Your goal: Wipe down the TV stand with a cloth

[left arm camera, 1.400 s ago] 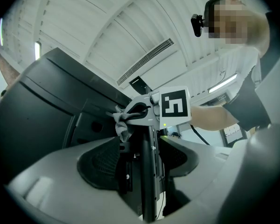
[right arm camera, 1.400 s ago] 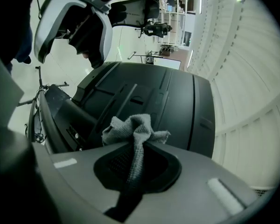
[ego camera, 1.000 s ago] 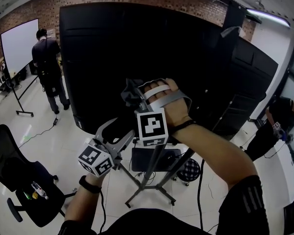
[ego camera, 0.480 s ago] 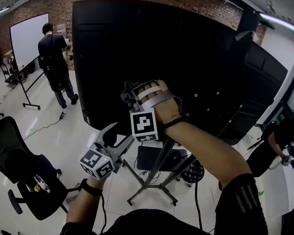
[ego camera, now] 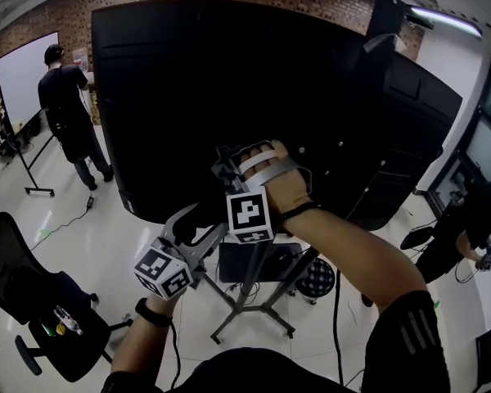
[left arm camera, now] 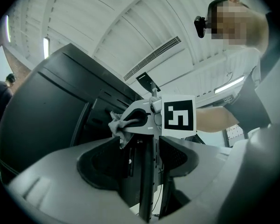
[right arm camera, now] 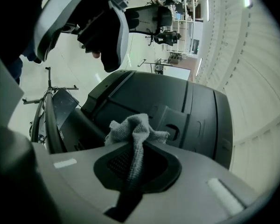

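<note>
Left of the TV stand (ego camera: 247, 305), your left gripper (left arm camera: 145, 155) hangs with jaws spread, gripping nothing, probably kept clear. Above the stand, your right gripper (right arm camera: 135, 160) pinches the grey cloth (right arm camera: 133, 127), which bunches forward so fabric, not plastic, meets the black panel.

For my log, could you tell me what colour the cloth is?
Light grey cloth, best in right gripper view.

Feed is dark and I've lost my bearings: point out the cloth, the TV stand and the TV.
cloth (right arm camera: 136, 127): right gripper view, on its bunched top.
TV stand (left arm camera: 146, 174): left gripper view, on its upright post.
TV (ego camera: 229, 80): head view, on its black panel.
</note>
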The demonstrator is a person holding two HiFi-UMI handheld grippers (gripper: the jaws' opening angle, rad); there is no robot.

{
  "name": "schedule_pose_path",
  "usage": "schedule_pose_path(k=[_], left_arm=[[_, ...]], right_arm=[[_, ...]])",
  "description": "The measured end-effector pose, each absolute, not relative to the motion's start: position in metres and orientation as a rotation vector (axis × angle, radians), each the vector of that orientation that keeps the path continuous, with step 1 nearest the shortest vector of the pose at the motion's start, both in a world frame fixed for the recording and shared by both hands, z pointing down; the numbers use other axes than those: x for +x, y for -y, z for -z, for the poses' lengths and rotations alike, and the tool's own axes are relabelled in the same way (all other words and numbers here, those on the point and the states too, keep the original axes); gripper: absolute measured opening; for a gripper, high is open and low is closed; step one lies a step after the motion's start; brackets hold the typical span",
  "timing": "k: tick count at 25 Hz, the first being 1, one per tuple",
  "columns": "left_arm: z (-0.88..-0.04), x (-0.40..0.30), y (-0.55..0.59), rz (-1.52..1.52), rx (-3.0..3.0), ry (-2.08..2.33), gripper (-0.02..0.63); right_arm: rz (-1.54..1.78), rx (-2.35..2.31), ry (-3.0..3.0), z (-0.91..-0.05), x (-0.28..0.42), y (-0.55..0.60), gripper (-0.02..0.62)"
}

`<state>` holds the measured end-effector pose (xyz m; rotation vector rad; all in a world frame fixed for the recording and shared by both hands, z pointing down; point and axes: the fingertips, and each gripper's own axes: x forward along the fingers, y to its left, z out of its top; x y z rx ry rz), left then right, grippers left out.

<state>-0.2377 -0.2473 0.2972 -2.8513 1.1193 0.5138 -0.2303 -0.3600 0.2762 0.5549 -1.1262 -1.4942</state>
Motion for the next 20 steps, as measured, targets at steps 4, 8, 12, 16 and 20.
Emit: schedule_pose_path(k=[4, 8, 12, 16, 20], left_arm=[[-0.295, -0.222, 0.249, -0.509, -2.868, -1.067, 0.288], [-0.297, -0.212, 0.250, -0.498, -2.882, -1.046, 0.288], [-0.297, -0.205, 0.251, -0.474, -2.887, -1.046, 0.288], [-0.296, -0.196, 0.251, -0.472, -2.886, -1.043, 0.288], [-0.288, -0.179, 0.245, -0.445, -2.869, -1.036, 0.288]], right_arm=[[1.463, 0.589, 1.106, -0.271, -0.209, 0.362, 0.015], [1.462, 0.607, 1.118, -0.269, -0.199, 0.358, 0.015], [1.533, 0.590, 1.247, -0.261, -0.204, 0.331, 0.015], [1.579, 0.599, 1.435, -0.246, -0.207, 0.298, 0.015], [1.562, 0.601, 1.587, -0.221, -0.189, 0.285, 0.015]])
